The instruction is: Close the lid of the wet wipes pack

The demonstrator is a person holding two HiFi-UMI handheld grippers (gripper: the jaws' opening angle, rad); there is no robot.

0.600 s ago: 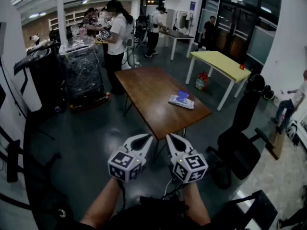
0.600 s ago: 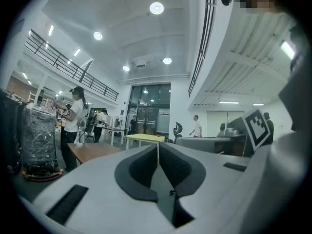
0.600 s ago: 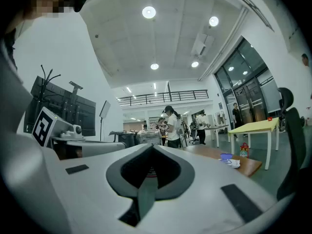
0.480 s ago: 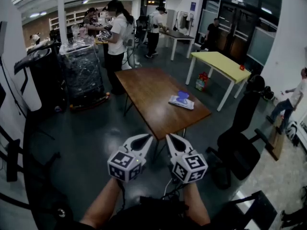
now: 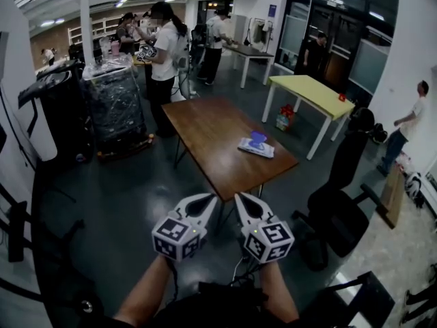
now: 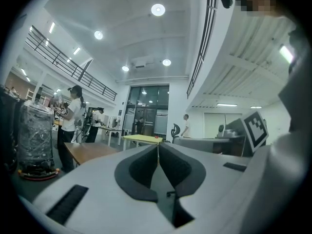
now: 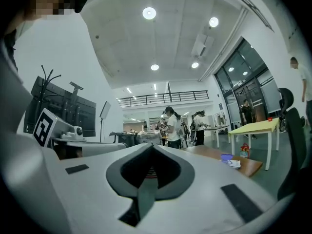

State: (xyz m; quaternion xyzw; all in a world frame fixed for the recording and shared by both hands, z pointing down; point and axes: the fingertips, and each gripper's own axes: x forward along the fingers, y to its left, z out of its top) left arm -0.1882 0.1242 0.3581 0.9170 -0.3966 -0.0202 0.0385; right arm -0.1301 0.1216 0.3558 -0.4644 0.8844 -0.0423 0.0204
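The wet wipes pack (image 5: 257,146) lies flat near the right edge of a brown wooden table (image 5: 205,132); it is white with a blue lid standing open. It also shows small in the right gripper view, as the pack (image 7: 229,161) on the table's near corner. Both grippers are held side by side well short of the table, over the floor. My left gripper (image 5: 210,198) is shut and empty, its tips meeting in the left gripper view (image 6: 158,145). My right gripper (image 5: 240,197) is shut too, with nothing in it (image 7: 149,146).
A black office chair (image 5: 341,203) stands right of the table's near end. A yellow table (image 5: 311,91) is beyond on the right, and a wrapped cart (image 5: 116,104) on the left. A person (image 5: 164,53) stands at the wooden table's far end; others stand further back.
The whole view has shifted slightly; the table and pack sit a little lower-left in the picture. A person at the right edge has stood up. Both grippers stay shut.
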